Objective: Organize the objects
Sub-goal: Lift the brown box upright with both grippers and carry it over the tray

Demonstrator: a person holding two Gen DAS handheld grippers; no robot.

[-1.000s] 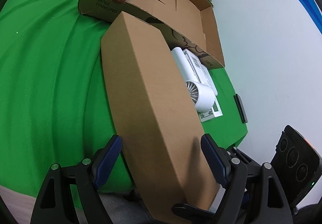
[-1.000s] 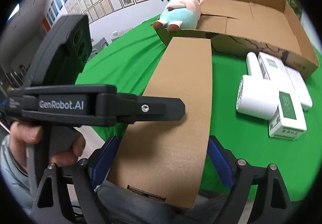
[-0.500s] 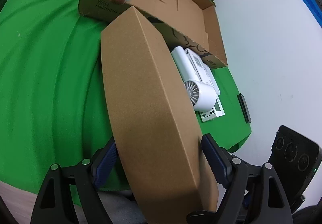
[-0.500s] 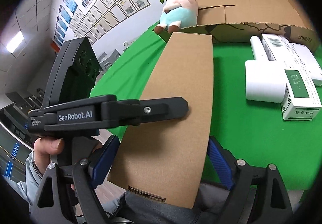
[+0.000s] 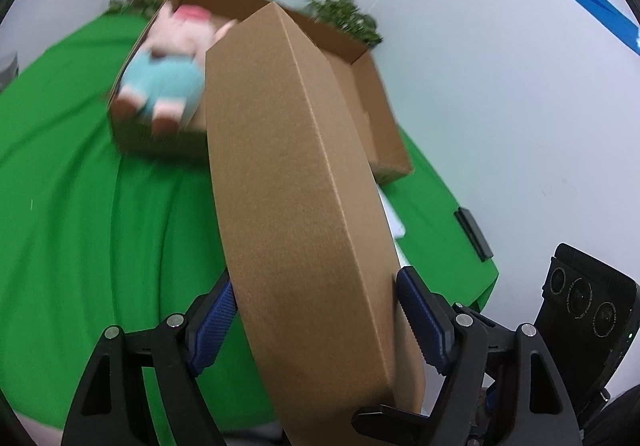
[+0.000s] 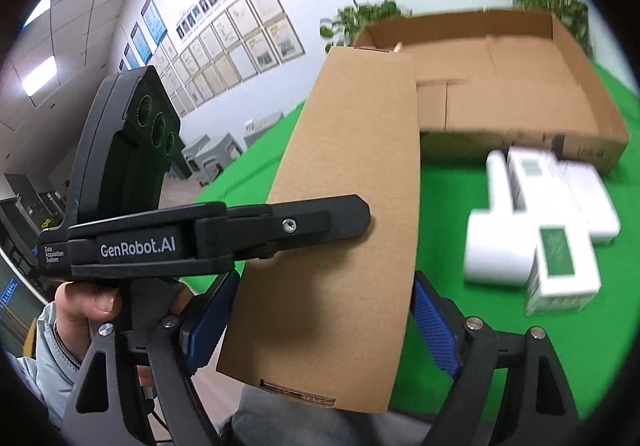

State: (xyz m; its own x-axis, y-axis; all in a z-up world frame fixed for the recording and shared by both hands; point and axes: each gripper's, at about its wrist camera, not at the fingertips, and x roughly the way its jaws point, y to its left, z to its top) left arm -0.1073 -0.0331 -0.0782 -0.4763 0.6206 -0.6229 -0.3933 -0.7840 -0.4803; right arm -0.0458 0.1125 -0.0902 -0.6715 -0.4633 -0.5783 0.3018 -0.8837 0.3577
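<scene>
A long flat brown cardboard box [image 5: 296, 181] is held by both grippers, its far end raised above the green table. My left gripper [image 5: 316, 320] is shut on its near end across the width. My right gripper [image 6: 324, 320] is shut on the same box [image 6: 344, 185] from the other side. The left gripper's body [image 6: 200, 234] crosses the right wrist view. A big open cardboard tray [image 6: 520, 93] lies beyond, with a pink and blue plush pig [image 5: 164, 73] on its left end.
A white hair dryer [image 6: 496, 246] and white boxes with green labels [image 6: 560, 270] lie on the green cloth [image 5: 80, 205] right of the long box. A dark flat device [image 5: 474, 234] lies at the table's right edge. Plants [image 5: 340, 13] stand behind the tray.
Both grippers have lifted the long box, its far end rising from the table to above the tray's front wall. The view is blurred with motion.
</scene>
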